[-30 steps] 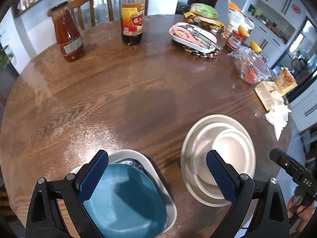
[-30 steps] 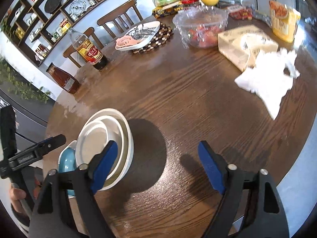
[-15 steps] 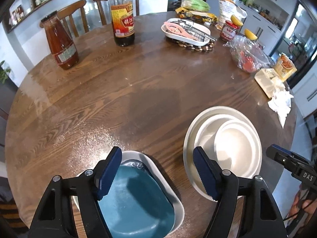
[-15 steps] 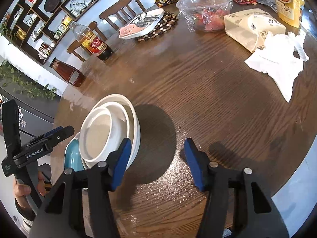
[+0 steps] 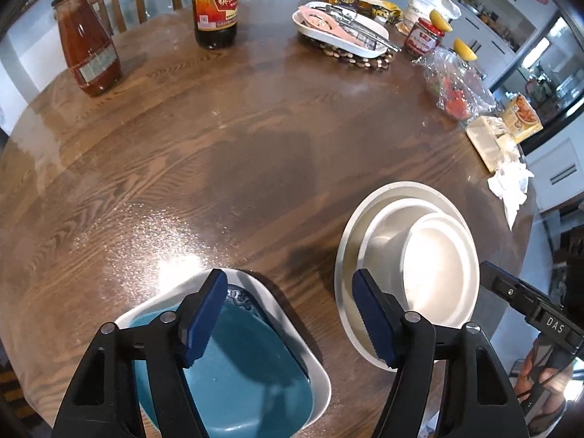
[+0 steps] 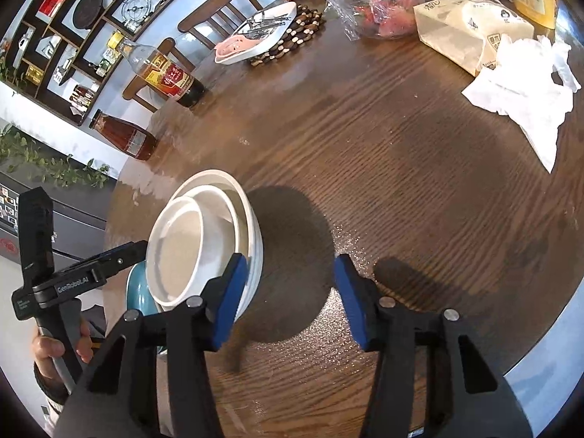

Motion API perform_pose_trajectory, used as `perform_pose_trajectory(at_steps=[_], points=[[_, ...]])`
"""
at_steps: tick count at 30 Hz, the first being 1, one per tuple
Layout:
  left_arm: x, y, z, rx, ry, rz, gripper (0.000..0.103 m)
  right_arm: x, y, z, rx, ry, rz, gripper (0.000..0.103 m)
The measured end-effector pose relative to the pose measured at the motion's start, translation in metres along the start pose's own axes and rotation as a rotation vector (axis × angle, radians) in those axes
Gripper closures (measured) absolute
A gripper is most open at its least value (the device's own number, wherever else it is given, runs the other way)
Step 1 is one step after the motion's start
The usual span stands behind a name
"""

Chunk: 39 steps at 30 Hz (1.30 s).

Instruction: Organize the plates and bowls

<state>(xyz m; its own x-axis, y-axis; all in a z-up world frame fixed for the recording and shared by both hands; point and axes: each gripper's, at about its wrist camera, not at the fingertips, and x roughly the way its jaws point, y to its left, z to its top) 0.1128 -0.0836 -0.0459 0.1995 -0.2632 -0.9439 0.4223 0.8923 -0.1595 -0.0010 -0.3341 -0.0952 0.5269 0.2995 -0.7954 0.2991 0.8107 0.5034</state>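
Note:
A teal dish (image 5: 248, 365) lies inside a white rectangular dish (image 5: 292, 314) at the near edge of the round wooden table (image 5: 255, 146). To its right stands a stack of white bowls on a plate (image 5: 401, 255), nested and slightly off-centre. My left gripper (image 5: 288, 292) hovers over the gap between the two sets, its jaws closing with nothing between them. In the right wrist view the white stack (image 6: 204, 241) is just left of my right gripper (image 6: 290, 266), whose jaws are closing over bare wood. The teal dish (image 6: 137, 288) peeks out behind the stack.
At the far side stand a red sauce jar (image 5: 89, 47), a dark bottle (image 5: 215, 3) and a white tray of utensils on a beaded mat (image 5: 339, 33). Bagged fruit (image 5: 456, 87), a paper bag and crumpled tissues (image 5: 511, 182) line the right edge. Chairs stand behind.
Both pairs of jaws have narrowed a good deal. Both views have tilted a little; the dishes have not moved.

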Motion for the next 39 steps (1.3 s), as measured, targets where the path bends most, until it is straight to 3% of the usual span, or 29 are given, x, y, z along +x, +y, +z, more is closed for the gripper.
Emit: perform_pose_trajectory(at_steps=[8,13,29,35,39], points=[[0.0,-0.003,0.002,0.015,-0.002,0.043,0.031,-0.002,0.006,0.001,-0.018,0.002,-0.033,0.053],[0.009,-0.001,0.0,0.009,0.031,0.025,0.031,0.0,0.004,0.003,-0.004,0.025,-0.015,0.053],[0.014,-0.011,0.0,0.05,0.025,0.078,0.031,0.021,0.02,0.014,-0.074,0.075,-0.136,0.057],[0.011,-0.018,-0.002,0.069,-0.021,0.123,0.035,0.022,0.029,0.014,-0.114,0.049,-0.174,0.063],[0.008,-0.025,-0.004,0.078,-0.056,0.146,0.048,0.022,0.034,0.014,-0.13,0.022,-0.199,0.068]])
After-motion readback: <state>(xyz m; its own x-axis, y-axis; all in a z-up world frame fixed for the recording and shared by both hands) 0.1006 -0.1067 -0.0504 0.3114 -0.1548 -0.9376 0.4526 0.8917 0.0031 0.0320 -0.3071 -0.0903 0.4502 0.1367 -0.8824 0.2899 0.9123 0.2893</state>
